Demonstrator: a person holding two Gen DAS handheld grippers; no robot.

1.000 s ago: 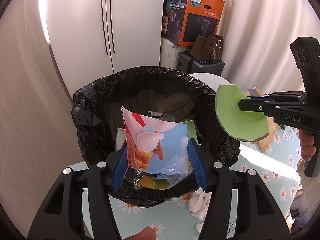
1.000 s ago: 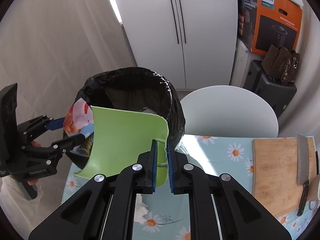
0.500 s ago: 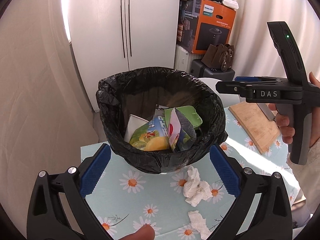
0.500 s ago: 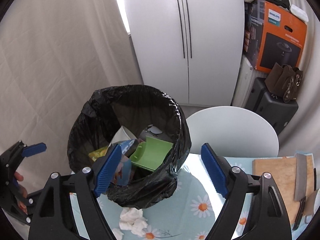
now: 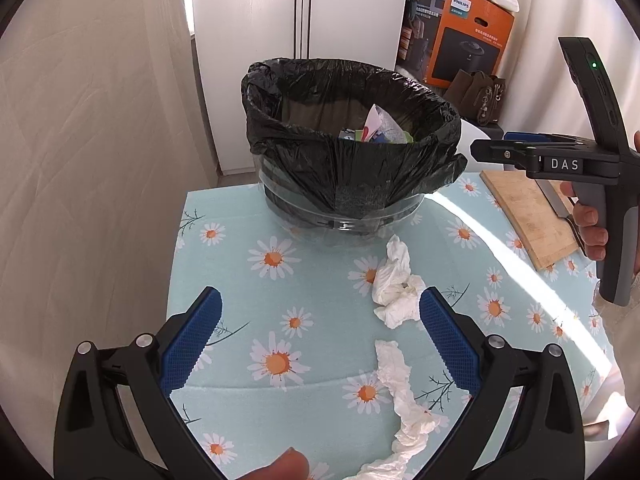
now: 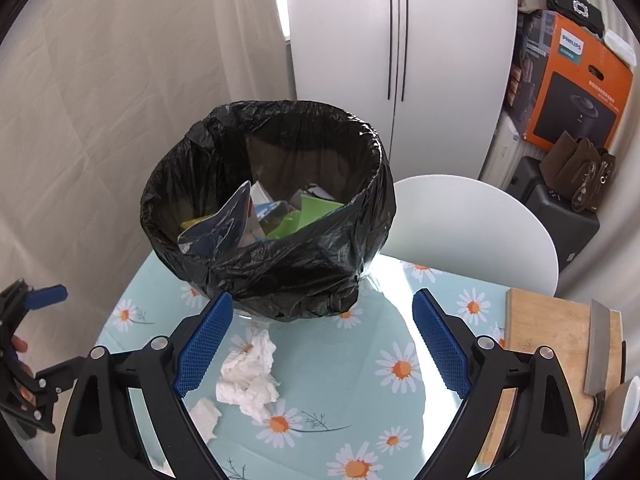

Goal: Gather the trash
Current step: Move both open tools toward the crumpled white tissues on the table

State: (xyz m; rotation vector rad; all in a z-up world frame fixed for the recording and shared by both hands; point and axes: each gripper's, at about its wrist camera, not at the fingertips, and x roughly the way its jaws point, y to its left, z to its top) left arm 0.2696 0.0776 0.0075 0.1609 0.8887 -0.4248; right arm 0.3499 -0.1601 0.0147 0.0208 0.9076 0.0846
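Fingers of the left gripper [image 5: 320,328] are spread wide with nothing between them, above the tablecloth [image 5: 240,280]. The right gripper [image 6: 322,334] is spread wide and empty too, facing the bin [image 6: 268,216]. Two crumpled tissues lie on the cloth in front of the bin: one tissue [image 5: 394,280] just beside the left gripper's right fingertip, a longer tissue [image 5: 404,396] nearer the camera. The bin, lined with a black bag [image 5: 348,160], holds wrappers [image 6: 224,224] and a green piece [image 6: 304,216]. A cutting board [image 6: 548,344] with a knife [image 6: 600,344] lies to the right.
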